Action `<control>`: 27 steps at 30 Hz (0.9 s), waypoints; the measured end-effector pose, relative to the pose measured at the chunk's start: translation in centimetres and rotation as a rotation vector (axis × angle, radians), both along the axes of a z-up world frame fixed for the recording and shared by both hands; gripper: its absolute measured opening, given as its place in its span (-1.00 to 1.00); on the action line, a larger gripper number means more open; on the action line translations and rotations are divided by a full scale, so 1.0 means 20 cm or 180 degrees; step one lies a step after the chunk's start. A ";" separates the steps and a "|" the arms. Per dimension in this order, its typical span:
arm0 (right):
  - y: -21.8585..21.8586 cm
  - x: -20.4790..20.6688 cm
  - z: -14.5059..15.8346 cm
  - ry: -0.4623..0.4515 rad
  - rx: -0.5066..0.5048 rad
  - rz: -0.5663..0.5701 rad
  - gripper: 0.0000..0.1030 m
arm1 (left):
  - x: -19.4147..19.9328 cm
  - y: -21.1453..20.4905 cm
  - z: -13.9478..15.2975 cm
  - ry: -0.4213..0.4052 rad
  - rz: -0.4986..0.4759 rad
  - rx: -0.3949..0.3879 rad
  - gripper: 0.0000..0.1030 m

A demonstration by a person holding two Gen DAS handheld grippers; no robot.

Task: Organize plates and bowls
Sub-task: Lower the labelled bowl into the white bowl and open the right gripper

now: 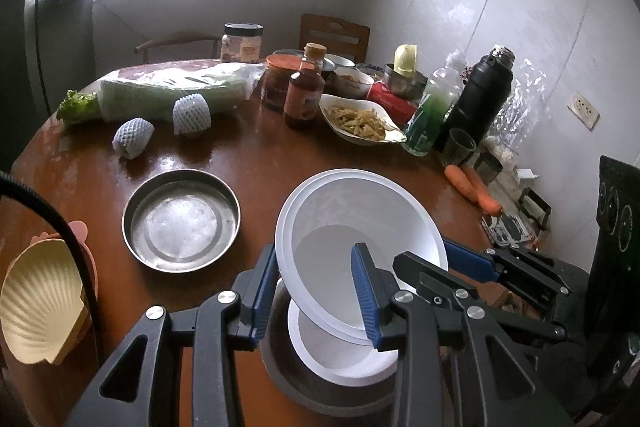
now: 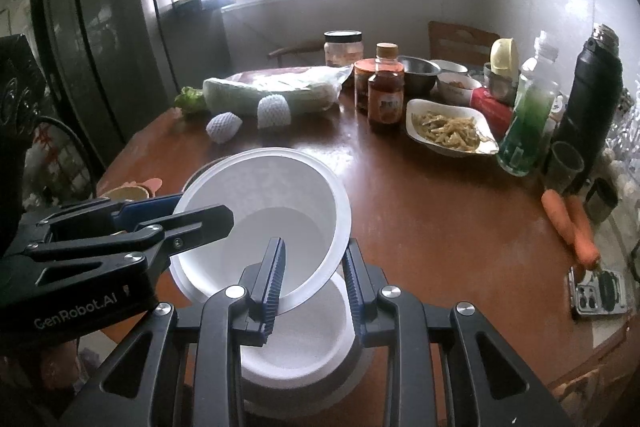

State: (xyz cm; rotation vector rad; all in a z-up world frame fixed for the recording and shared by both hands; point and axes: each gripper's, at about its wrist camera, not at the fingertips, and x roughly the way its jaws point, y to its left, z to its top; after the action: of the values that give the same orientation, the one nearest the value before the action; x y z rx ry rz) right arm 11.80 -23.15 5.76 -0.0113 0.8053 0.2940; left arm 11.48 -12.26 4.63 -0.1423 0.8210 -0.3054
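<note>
A tilted white bowl [image 1: 360, 219] hangs above a smaller white bowl [image 1: 340, 355] that sits in a grey metal dish [image 1: 288, 383] at the table's near edge. My left gripper [image 1: 316, 291] straddles the tilted bowl's near rim, one finger inside, one outside. My right gripper [image 2: 316, 267] straddles the same bowl [image 2: 264, 203] on its other side, above the lower white bowl [image 2: 300, 343]. The right gripper [image 1: 472, 259] shows in the left wrist view, the left gripper [image 2: 176, 215] in the right wrist view. An empty metal dish [image 1: 180, 219] and a yellow shell-shaped dish [image 1: 40, 299] lie to the left.
The round brown table [image 2: 440, 227] holds a plate of food [image 1: 360, 121], sauce jars [image 1: 304, 95], a green bottle [image 1: 432, 111], a black thermos [image 1: 480, 99], carrots [image 1: 472, 187], wrapped cabbage [image 1: 176, 87] and two foam-netted fruits [image 1: 192, 115]. A phone [image 2: 600, 291] lies at the right edge.
</note>
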 end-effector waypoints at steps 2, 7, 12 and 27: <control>0.00 -0.02 0.00 0.0002 0.0001 -0.0005 -0.41 | -0.02 -0.01 0.00 0.0001 -0.0015 0.0001 -0.28; -0.01 -0.07 -0.01 -0.0001 -0.0007 -0.0013 -0.41 | -0.06 -0.01 -0.02 0.0010 -0.0052 0.0015 -0.28; -0.01 -0.11 -0.05 0.0049 -0.0013 -0.0032 -0.41 | -0.10 -0.02 -0.05 0.0064 -0.0091 0.0039 -0.28; -0.02 -0.17 -0.14 0.0182 -0.0051 -0.0072 -0.41 | -0.12 -0.04 -0.15 0.0203 -0.0165 0.0069 -0.28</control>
State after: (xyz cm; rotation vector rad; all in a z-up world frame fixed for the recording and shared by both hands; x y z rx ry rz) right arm 8.36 -23.48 2.86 -0.0088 0.8641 0.2675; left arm 9.08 -13.01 1.68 -0.1110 0.8918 -0.3420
